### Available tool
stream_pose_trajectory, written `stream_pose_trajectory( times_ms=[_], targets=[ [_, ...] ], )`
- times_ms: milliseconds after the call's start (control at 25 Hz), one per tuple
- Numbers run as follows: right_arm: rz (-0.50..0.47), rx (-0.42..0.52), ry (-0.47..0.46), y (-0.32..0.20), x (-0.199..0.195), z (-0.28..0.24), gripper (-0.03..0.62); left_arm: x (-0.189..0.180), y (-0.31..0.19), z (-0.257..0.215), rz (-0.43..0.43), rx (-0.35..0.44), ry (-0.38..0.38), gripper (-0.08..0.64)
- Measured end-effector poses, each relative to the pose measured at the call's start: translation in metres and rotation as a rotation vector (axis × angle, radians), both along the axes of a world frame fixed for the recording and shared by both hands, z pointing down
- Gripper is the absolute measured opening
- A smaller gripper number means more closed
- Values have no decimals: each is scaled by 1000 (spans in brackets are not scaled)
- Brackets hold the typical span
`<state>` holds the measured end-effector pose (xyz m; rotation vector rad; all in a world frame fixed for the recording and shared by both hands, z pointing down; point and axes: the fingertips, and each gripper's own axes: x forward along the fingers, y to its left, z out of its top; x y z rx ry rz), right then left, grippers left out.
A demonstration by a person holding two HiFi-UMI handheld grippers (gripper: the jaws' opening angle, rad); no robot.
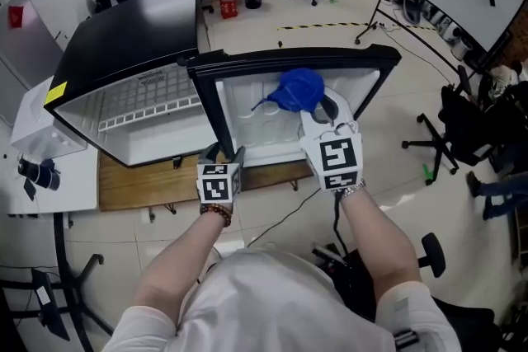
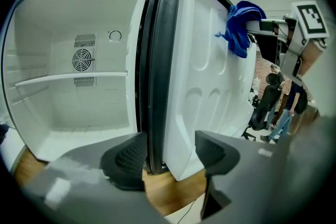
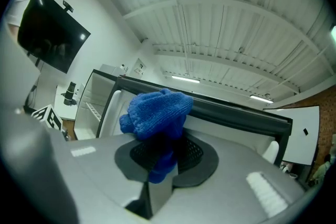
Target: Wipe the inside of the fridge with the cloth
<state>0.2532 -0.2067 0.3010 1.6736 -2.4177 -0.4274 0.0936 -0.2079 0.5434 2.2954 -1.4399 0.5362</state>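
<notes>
Looked to be the door-panel stretch of the wipe. Had the jaws of the right gripper (image 1: 316,108) clamped on the blue cloth (image 1: 297,89), high on the white inner panel of the fridge's open door (image 1: 247,107) and seemingly pressed against it. Had the jaws of the left gripper (image 1: 224,154) standing apart astride the door's lower edge, the dark gasket by one pad and a gap before the other, just above the wooden worktop (image 1: 140,185).

Called, by this reading, for steadying the door with the left while sweeping the cloth in overlapping passes across the moulded recesses. Wanted light, even pressure, and the wad leading rather than the hard jaw tips. Left the fridge (image 2: 68,102) cavity with its shelf and fan grille apparently yet to do.

Showed as a deep blue knitted cloth, bunched into a soft lump above the pads, with a loose tail hanging between them. Seemed floppy, and likely to drag or unfold on ridges.
</notes>
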Motion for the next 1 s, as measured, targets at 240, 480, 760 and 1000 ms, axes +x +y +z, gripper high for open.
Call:
stream_pose_trajectory(
  times_ms=[240,480,760,1000],
  targets=[
    [82,9,8,-3,46,-1,52,4,4,15,1,-58,-9,272],
    [151,17,10,-5,93,0,52,13,5,24,-2,-99,0,243],
    [204,24,52,-6,129,3,52,15,8,32,14,-124,8,178],
    [172,34,132,-5,147,3,52,15,10,41,6,-151,10,154]
  ],
)
